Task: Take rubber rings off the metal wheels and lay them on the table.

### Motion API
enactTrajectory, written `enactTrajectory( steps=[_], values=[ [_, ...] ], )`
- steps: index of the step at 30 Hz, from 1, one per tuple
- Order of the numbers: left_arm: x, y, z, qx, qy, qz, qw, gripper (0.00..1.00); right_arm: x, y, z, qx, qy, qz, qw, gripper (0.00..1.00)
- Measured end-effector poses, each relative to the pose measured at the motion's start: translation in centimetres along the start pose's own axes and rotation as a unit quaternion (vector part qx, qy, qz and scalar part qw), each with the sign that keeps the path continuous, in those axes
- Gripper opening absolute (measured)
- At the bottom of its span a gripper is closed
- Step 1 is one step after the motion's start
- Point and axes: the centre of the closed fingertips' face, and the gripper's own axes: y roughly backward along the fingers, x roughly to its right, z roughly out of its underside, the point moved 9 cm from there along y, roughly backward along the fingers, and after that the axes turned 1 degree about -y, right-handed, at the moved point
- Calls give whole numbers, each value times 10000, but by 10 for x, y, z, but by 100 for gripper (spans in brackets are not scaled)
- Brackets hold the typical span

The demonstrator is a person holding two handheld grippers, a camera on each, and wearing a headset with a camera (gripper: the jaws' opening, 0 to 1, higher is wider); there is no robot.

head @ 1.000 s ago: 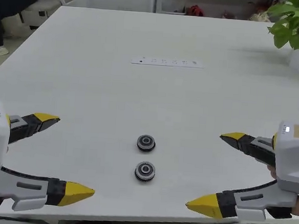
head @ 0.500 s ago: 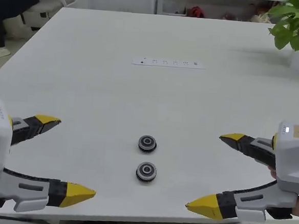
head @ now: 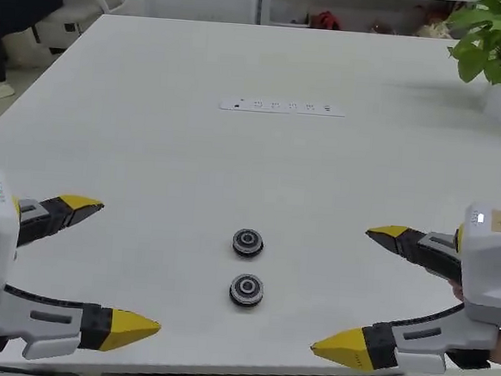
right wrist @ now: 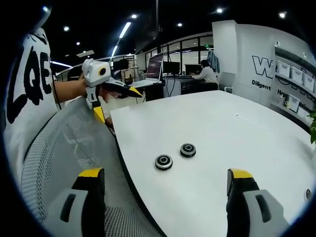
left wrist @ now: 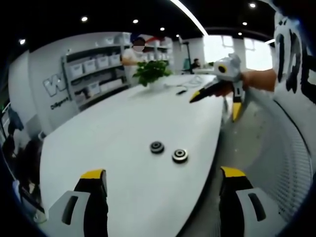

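Because each rubber ring [head: 235,291] is seen as a thin dark band round the outside of a small metal wheel, it is judged to be soft, stretchy and light. The wheel inside is judged to be hard and smooth, so it may be pushed along the table [head: 235,161] if it is only poked. The ring would best be taken at its outer edge, where a tip can be slid under it, while the wheel is held down by the other tool.

Two wheels are laid flat on the table. The near wheel [head: 246,290] is used as the marker here. The far wheel [head: 247,243] is placed just behind the near wheel, apart from it. Both rings are on, and no ring has been laid on the table yet.

The left gripper [head: 131,266] is held well to the left of the near wheel, with its jaws spread wide. The right gripper [head: 340,291] is held well to the right of the near wheel, and its jaws are spread wide too. Nothing is held or touched by either one. The yellow tips are pointed in toward the near wheel.

A white power strip [head: 282,106] is seen far behind the near wheel, and a green plant [head: 493,37] far behind it to the right.
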Motion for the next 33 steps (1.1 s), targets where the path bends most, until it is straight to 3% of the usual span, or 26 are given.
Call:
enactTrajectory(
  steps=[18, 26, 33],
  values=[
    [-5, -5, -9, 81, -178, 233, 9995, 93, 7, -2, -9, 46, 119, -6, 9999, 98],
    [-10, -11, -13, 64, -314, 321, 9990, 91, 13, -8, -10, 5, 179, -66, 9998, 95],
    [-16, -19, -17, 81, -354, 433, 9984, 88, 21, -17, -10, 118, 121, -108, 9998, 92]
  ],
)
